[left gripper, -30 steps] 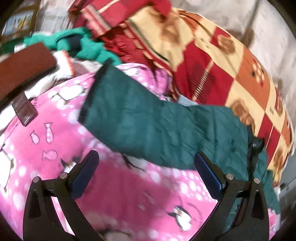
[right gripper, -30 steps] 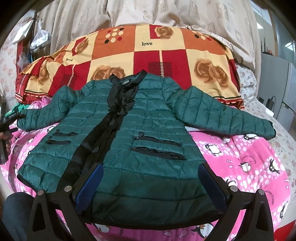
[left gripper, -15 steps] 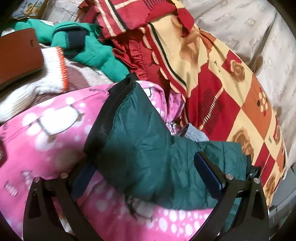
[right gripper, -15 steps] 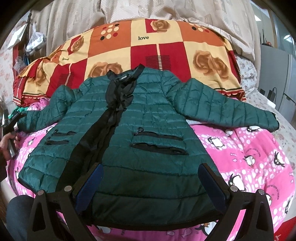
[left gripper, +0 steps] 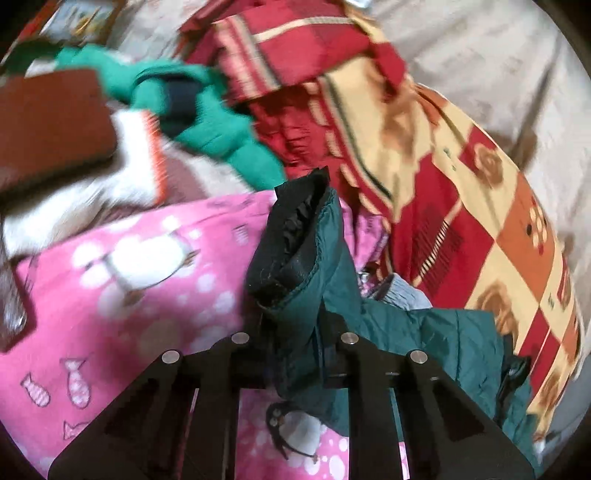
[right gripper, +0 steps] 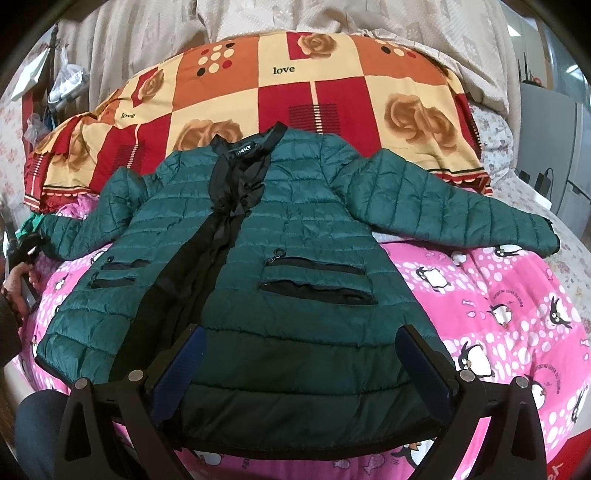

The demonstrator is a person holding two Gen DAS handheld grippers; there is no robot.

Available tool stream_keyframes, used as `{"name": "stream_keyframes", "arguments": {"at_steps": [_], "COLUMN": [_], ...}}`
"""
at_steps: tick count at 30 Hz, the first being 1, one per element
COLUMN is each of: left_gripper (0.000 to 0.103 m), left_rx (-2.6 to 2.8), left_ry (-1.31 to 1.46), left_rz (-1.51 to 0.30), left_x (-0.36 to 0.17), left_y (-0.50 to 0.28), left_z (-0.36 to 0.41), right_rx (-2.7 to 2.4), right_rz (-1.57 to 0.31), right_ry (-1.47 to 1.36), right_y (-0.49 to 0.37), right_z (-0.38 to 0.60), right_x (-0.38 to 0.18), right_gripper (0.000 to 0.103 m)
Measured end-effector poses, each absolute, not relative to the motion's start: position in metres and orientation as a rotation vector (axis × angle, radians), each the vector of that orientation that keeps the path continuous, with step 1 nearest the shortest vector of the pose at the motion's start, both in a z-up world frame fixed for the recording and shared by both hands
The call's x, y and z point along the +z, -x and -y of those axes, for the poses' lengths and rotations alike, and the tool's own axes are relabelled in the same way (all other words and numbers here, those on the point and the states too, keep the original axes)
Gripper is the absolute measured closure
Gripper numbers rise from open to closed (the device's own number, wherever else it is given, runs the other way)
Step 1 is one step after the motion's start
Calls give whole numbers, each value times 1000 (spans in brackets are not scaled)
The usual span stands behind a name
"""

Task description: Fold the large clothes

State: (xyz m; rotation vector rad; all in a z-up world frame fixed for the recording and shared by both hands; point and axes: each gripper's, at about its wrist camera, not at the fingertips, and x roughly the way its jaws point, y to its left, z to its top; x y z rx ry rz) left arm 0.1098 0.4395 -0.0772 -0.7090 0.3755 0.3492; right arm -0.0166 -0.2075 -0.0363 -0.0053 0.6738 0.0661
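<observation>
The bed under everything is covered by a pink penguin blanket, and behind it a big patchwork quilt in red, orange and cream squares with roses is heaped against the pale curtain. On the blanket lies the green quilted jacket, front side up, collar toward the quilt, its hem nearest me and its black front placket running down the middle; both zip pockets show on the front. Its sleeve on my right stretches flat out across the blanket toward the bed's edge. Its other sleeve is raised off the blanket, black cuff opening uppermost, because my left tongs are clenched on it just below the cuff, the fabric bunched between the closed fingers. My right tongs hang released over the jacket's hem, fingers spread wide apart, the blue pads framing the lower front panel; I cannot tell whether they touch the cloth. Beyond the lifted cuff, in the left wrist view, a crumpled bright green garment lies beside a white knit piece and a brown flat thing, all blurred.
</observation>
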Motion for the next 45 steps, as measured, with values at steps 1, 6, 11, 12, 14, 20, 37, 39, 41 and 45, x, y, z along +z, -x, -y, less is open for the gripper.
{"name": "stream_keyframes", "arguments": {"at_steps": [1, 6, 11, 12, 14, 20, 37, 39, 41, 45], "left_gripper": [89, 73, 88, 89, 91, 91, 91, 91, 91, 91], "left_rx": [342, 359, 374, 382, 387, 470, -139, -214, -300, -442], "left_ry": [694, 679, 672, 661, 639, 627, 392, 373, 354, 308], "left_rz": [-378, -435, -459, -466, -468, -361, -521, -529, -532, -555], "left_x": [-74, -76, -77, -75, -67, -16, 52, 52, 53, 58], "left_y": [-113, -125, -125, -125, -123, -95, -200, -213, -223, -250], "left_z": [-438, -446, -447, -445, -439, -435, -140, -96, -55, 24], "right_rx": [66, 64, 59, 56, 49, 14, -223, -258, -287, -251], "right_rz": [-674, -673, -677, -677, -679, -674, -642, -664, -679, -680], "right_ry": [7, 7, 2, 1, -3, 8, -147, -186, -194, -155], "right_y": [16, 16, 17, 18, 19, 29, 53, 50, 46, 39], "right_z": [207, 207, 210, 211, 212, 216, 262, 274, 280, 273], "right_x": [-37, -38, -37, -37, -36, -32, -31, -34, -36, -35], "right_gripper": [2, 2, 2, 2, 2, 2, 2, 2, 2, 2]}}
